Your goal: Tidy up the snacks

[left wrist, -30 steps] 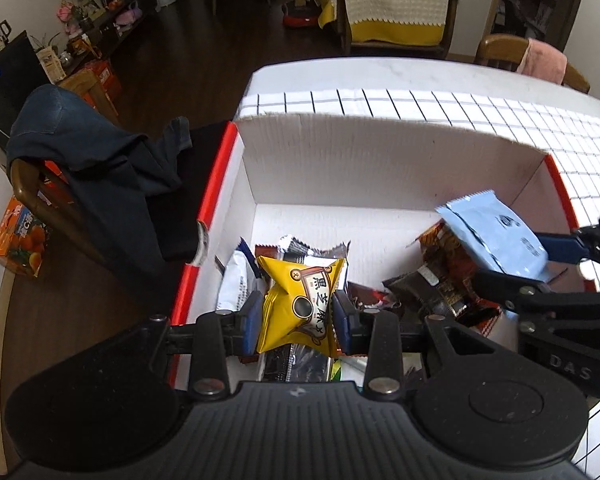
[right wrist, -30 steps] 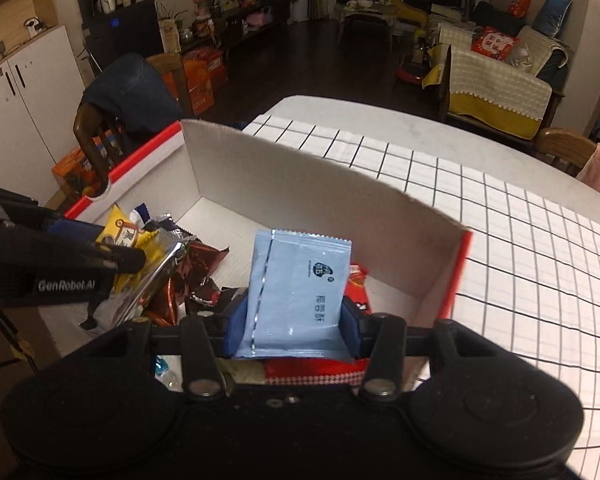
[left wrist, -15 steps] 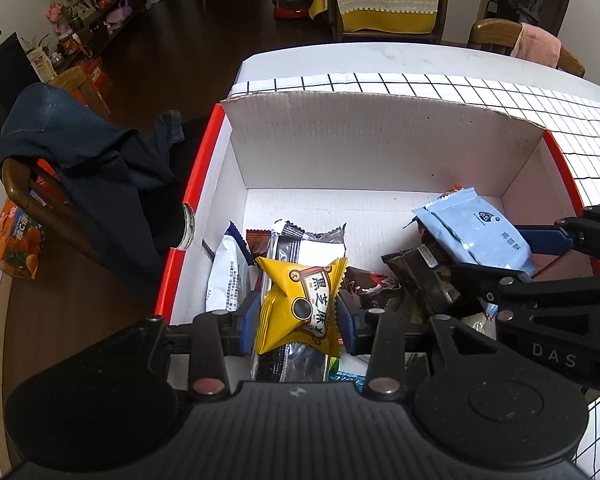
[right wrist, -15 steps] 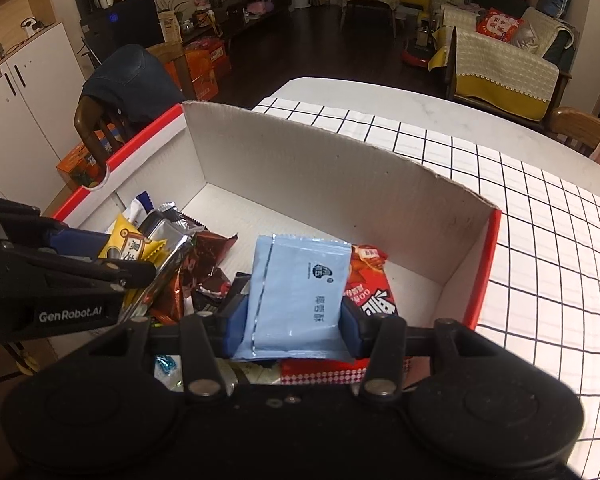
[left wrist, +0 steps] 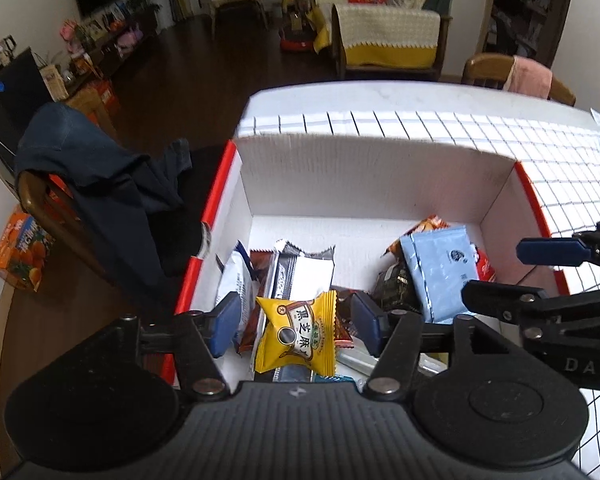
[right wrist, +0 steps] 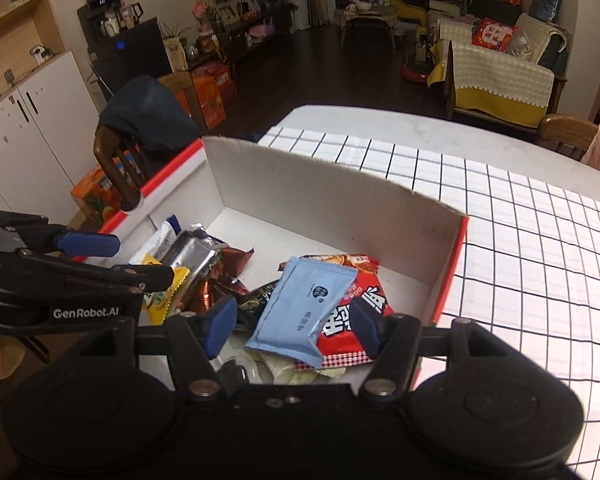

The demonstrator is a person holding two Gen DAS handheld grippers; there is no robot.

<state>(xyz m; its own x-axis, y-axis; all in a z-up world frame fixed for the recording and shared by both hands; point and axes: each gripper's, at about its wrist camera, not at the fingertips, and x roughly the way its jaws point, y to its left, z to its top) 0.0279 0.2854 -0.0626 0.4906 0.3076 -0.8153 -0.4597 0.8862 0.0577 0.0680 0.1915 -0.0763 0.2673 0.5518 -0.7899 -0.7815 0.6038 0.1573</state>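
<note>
Both tools are opening, pads clear: left tool [left wrist: 294, 322] frames the yellow pack [left wrist: 296, 336], right tool [right wrist: 292, 326] the blue pack [right wrist: 304, 308], both in the box [left wrist: 340, 176] at centre; bench [right wrist: 540, 248] mostly bare, so nearly done

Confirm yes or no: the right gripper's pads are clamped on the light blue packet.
No: the right gripper is opening, and the light blue packet lies between its pads with clear gaps on both sides.
</note>
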